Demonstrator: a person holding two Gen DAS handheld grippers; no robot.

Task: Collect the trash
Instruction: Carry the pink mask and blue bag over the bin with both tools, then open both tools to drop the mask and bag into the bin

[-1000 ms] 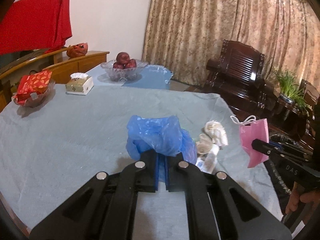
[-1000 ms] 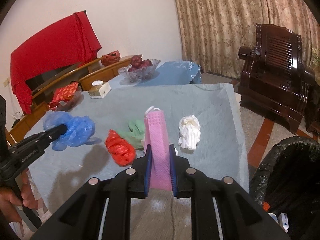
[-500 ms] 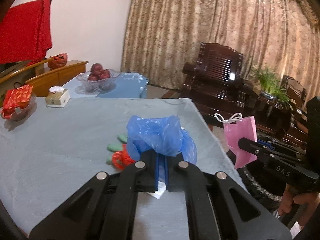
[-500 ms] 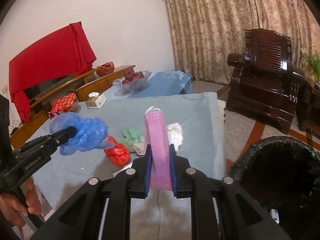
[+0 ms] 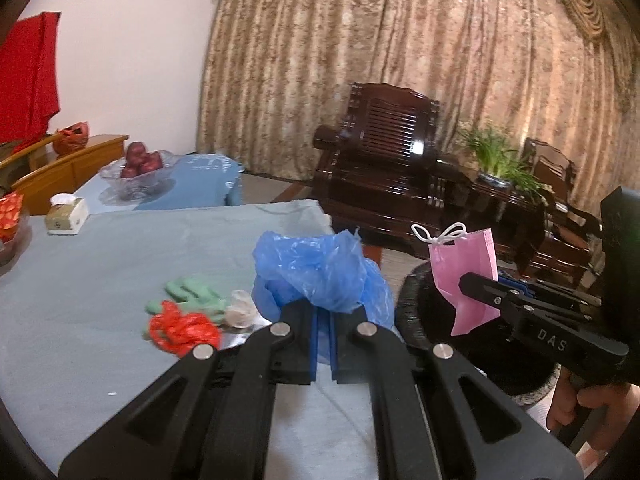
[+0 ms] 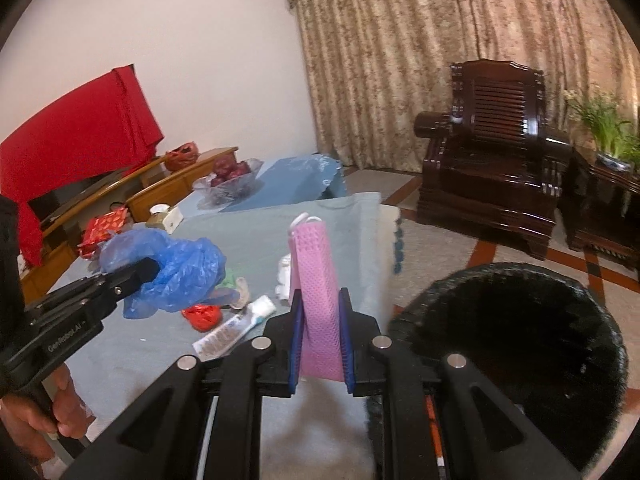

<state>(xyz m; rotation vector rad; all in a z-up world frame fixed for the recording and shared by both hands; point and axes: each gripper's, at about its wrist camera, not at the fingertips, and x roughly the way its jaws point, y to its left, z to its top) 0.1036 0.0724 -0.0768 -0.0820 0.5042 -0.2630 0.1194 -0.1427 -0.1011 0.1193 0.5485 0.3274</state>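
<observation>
Left wrist view: left jaws [image 5: 323, 344] pinch a light, crumpled blue bag [image 5: 320, 276]; at 3 o'clock, right jaws [image 5: 466, 280] clamp a limp pink mask [image 5: 464, 268].

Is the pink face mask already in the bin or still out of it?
Out. The pink face mask is clamped in the right tongs, beside the black bin, not inside.

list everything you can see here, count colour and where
blue plastic bag: 1, blue, in left gripper
face mask: 1, pink, in right gripper
trash bin: 1, black liner, on floor beside table
red bag: 1, red, on table
glove: 1, green, on table
tube: 1, white, near table edge
tissue box: 1, far side
fruit bowl: 1, glass
armchair: 1, dark wood
left gripper: shut on bag
right gripper: shut on mask
</observation>
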